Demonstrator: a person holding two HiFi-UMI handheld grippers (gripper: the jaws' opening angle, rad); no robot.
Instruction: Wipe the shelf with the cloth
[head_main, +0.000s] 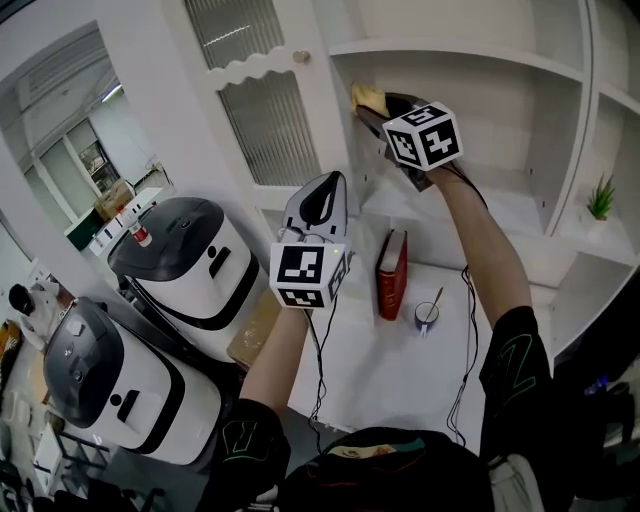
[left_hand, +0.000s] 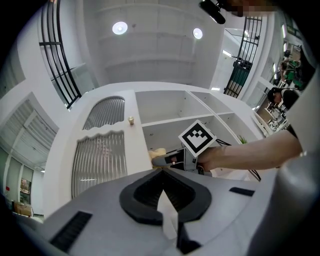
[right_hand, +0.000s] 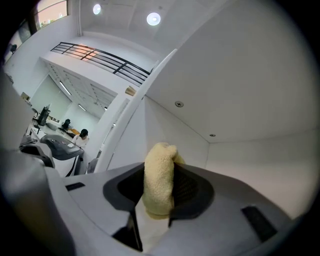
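Over the white counter (head_main: 400, 370) and its red book (head_main: 392, 272), the left claw (head_main: 325, 190) hangs closed, empty. Beyond, the right claw (head_main: 385, 108) clamps the yellow cloth (head_main: 367, 96) inside the shelf (head_main: 470, 60) compartment by its left wall, with open room rightward.

— How does the cloth (right_hand: 159, 185) look?

— Pale yellow terry, bunched into a thick upright fold. It is pinched between the jaws of the right gripper (head_main: 388, 104), with its rounded end sticking out past them.

— And where is it?

— Up inside an open compartment of the white shelf (head_main: 500, 130), close to the left wall, under the upper board. Whether it touches a surface, I cannot tell.
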